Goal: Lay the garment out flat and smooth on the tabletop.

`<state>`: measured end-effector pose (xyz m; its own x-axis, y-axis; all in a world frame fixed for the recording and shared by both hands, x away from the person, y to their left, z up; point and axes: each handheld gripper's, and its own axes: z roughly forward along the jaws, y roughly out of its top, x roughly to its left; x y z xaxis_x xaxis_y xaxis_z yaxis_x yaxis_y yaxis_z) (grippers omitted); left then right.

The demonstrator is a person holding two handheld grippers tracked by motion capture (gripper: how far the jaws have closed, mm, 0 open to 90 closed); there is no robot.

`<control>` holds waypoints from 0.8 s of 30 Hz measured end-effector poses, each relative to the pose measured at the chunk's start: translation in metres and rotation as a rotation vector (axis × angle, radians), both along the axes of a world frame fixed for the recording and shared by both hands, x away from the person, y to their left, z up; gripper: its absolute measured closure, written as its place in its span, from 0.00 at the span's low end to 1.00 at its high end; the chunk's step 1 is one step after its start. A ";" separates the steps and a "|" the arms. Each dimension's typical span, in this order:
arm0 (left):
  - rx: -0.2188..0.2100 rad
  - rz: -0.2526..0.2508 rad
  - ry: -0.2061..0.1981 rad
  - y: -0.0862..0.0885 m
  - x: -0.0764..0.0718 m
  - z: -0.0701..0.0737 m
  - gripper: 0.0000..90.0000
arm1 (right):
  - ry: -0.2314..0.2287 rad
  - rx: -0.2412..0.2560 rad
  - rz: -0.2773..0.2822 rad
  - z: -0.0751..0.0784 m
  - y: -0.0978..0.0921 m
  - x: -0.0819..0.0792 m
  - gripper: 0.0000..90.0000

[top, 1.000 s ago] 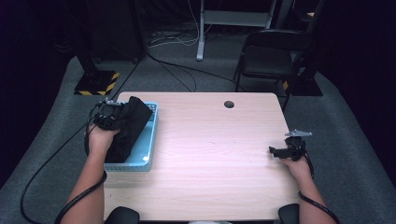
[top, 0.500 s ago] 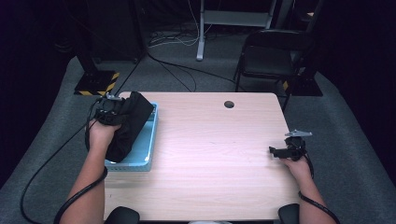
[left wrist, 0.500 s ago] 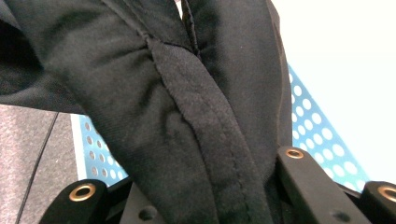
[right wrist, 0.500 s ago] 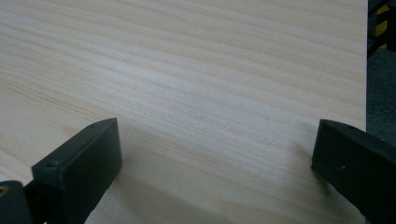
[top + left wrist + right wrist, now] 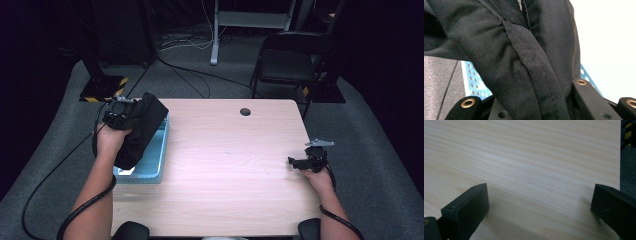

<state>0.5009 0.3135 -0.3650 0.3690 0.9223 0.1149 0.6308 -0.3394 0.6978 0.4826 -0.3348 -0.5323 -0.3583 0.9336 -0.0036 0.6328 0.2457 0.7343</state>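
One gripper [image 5: 534,105] pinches black cloth [image 5: 524,55]; other gripper [image 5: 539,207] gapes wide.

No legible text, labels, brands or numbers on anything in view.

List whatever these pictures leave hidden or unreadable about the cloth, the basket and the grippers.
- Basket contents: high view, the black cloth drapes over most of it.
- Left gripper jaw tips: left gripper view, cloth bunched between them buries them.
- Cloth's type and full shape: cut off by that view's edges.
- Right gripper jaw gap: too small in the high view.
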 end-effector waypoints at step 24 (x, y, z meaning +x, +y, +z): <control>-0.009 -0.071 -0.032 -0.025 -0.001 0.016 0.78 | 0.000 0.000 0.000 0.000 0.000 0.000 0.01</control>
